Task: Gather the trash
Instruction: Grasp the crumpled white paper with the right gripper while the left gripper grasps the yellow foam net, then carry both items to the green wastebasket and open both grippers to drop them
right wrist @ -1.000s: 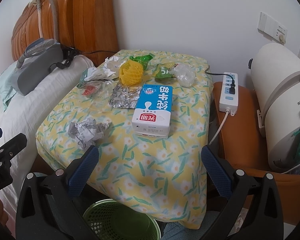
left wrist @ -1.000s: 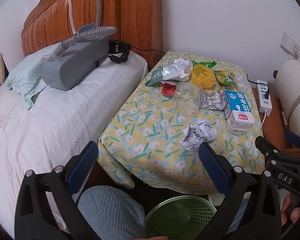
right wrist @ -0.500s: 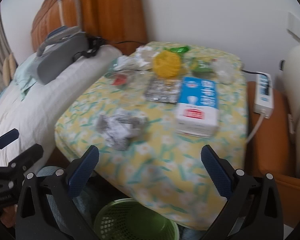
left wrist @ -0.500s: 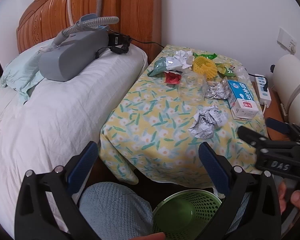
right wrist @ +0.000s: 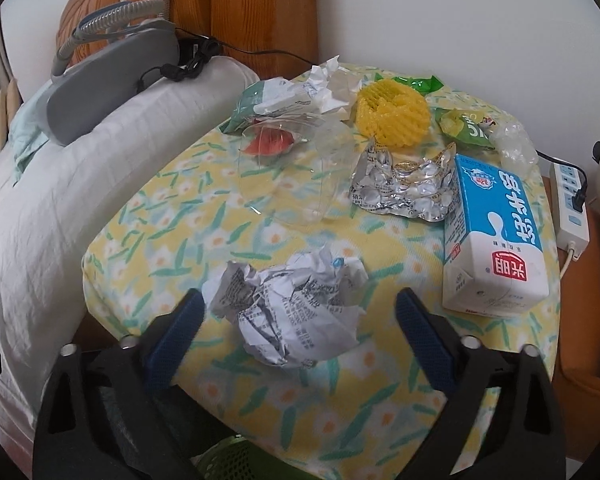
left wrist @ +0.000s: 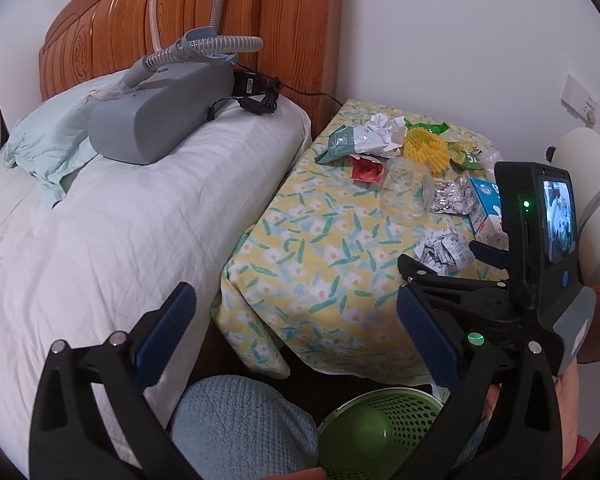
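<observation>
Trash lies on a small table with a yellow floral cloth (right wrist: 308, 408). A crumpled printed paper ball (right wrist: 288, 308) sits near the front edge, and my right gripper (right wrist: 296, 328) is open around it, one pad on each side, not touching. Behind are a blue-and-white milk carton (right wrist: 496, 240), a silver foil wrapper (right wrist: 404, 184), a clear plastic cup (right wrist: 288, 168), yellow foam netting (right wrist: 392, 114), white crumpled paper (right wrist: 336, 88) and green snack bags (right wrist: 464, 128). My left gripper (left wrist: 296, 336) is open and empty, low beside the table. A green basket (left wrist: 376, 432) stands on the floor below.
A bed with a white quilt (left wrist: 100, 232) runs along the table's left side, with a grey machine and hose (left wrist: 160, 108) by the wooden headboard. A power strip (right wrist: 572, 204) lies on an orange stool at right. A blue-clad knee (left wrist: 240, 428) is beside the basket.
My right gripper has moved forward and left over the table until its open pads flank the crumpled paper ball. The left gripper has swung a little left, the right device now filling its right side.
</observation>
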Available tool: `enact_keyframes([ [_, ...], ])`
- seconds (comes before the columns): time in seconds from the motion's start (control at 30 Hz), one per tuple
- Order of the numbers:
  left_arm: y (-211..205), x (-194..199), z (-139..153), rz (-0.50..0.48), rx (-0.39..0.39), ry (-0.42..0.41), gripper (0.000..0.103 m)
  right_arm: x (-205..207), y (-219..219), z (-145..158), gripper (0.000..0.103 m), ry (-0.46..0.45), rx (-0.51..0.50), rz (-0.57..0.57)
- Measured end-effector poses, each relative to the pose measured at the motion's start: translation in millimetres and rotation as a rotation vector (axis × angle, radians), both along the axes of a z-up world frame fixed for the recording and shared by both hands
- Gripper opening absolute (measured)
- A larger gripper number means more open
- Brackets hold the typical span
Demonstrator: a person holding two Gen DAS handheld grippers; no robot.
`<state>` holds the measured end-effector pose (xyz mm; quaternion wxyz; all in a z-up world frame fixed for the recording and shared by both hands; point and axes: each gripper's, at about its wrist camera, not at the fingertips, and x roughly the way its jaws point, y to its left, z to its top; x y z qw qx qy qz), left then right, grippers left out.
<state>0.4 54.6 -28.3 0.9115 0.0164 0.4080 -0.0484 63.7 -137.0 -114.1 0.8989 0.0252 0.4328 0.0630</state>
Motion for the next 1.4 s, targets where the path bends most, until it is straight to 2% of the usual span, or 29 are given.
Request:
enact_keyframes([
  [0.07,1.7,5.5,-0.9,0.001,-0.009,0.008,0.096,1.9,-2.1,-1.5,0.070,0.012,0.019,0.005],
  [0.13,2.4,11.2,-2.2,-0.001,-0.022,0.020,0.096,2.5,-6.7,-3.2,0.060,0.023,0.063,0.021],
  [0.3,-6.0,20.8,-2.7,-0.030,-0.019,0.021,0.096,-4.3,-13.7,0.1,0.052,0.026,0.105,0.042],
  [0.4,-17.7,26.6,2.1,-0.063,0.004,0.004,0.096,-15.6,-20.8,10.2,0.051,0.014,0.128,0.059],
  [0.5,-34.8,35.5,11.6,-0.120,-0.005,-0.011,0.096,-30.3,-30.0,27.6,0.051,-0.027,0.131,0.064],
  [0.67,-75.2,66.3,28.8,-0.184,-0.012,-0.039,0.096,-47.5,-65.3,55.5,0.051,-0.100,0.058,-0.029],
  [0.77,-103.7,97.4,35.6,-0.229,-0.039,-0.031,0.096,-48.9,-89.3,54.6,0.051,-0.096,0.042,-0.078],
  [0.87,-136.8,130.4,34.9,-0.259,-0.030,-0.022,0.096,-48.9,-103.9,45.8,0.052,-0.082,0.054,-0.082],
  [1.03,-190.8,181.0,11.0,-0.316,0.008,0.059,0.096,-48.5,-114.0,32.1,0.053,-0.064,0.086,-0.057],
  [1.27,-234.2,229.9,-34.8,-0.296,0.085,0.196,0.080,-45.4,-117.8,23.3,0.053,-0.057,0.135,-0.035],
  [1.33,-239.7,237.4,-44.8,-0.279,0.108,0.222,0.072,-43.3,-118.3,21.9,0.053,-0.056,0.146,-0.029],
  [1.4,-241.7,243.3,-52.9,-0.268,0.118,0.250,0.054,-42.0,-119.6,20.2,0.053,-0.055,0.158,-0.025],
])
